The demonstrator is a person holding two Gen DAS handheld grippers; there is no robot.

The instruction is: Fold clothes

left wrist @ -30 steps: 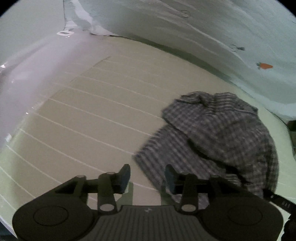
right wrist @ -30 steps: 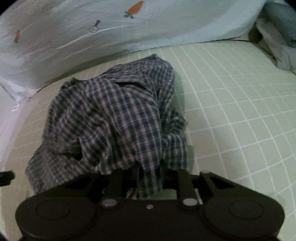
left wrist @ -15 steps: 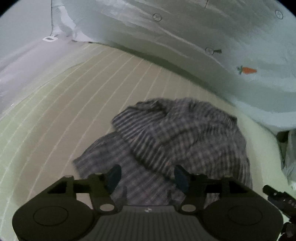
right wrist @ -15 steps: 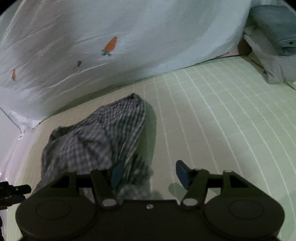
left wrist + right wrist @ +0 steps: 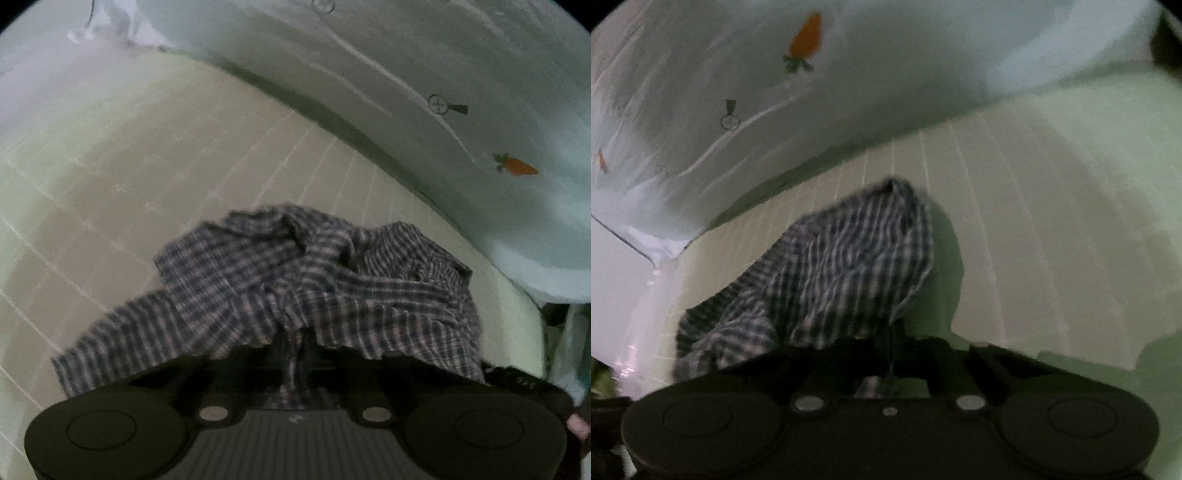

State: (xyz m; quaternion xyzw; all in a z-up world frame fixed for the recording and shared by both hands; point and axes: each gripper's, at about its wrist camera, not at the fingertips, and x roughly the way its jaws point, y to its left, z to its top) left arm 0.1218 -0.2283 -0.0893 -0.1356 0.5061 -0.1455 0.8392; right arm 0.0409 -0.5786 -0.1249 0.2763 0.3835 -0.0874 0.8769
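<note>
A crumpled blue-and-white plaid garment (image 5: 314, 288) lies bunched on a pale green bed sheet with a white grid (image 5: 147, 206). My left gripper (image 5: 295, 362) is shut on a fold of its near edge, and the cloth drapes over the fingers and hides them. In the right wrist view the same garment (image 5: 849, 258) rises in a lifted, blurred heap to the left of centre. My right gripper (image 5: 890, 354) is shut on a thin pinch of that cloth, with its fingertips covered by fabric.
A pale blue quilt with carrot prints (image 5: 480, 110) is banked along the far side of the bed (image 5: 775, 92). A pale pinkish surface (image 5: 613, 288) borders the sheet on the left. Bare sheet (image 5: 1052, 240) stretches to the right of the garment.
Half a second ago both grippers stood open beside the garment. Both have since moved onto it and shut on cloth. The right side of the garment is lifted and blurred.
</note>
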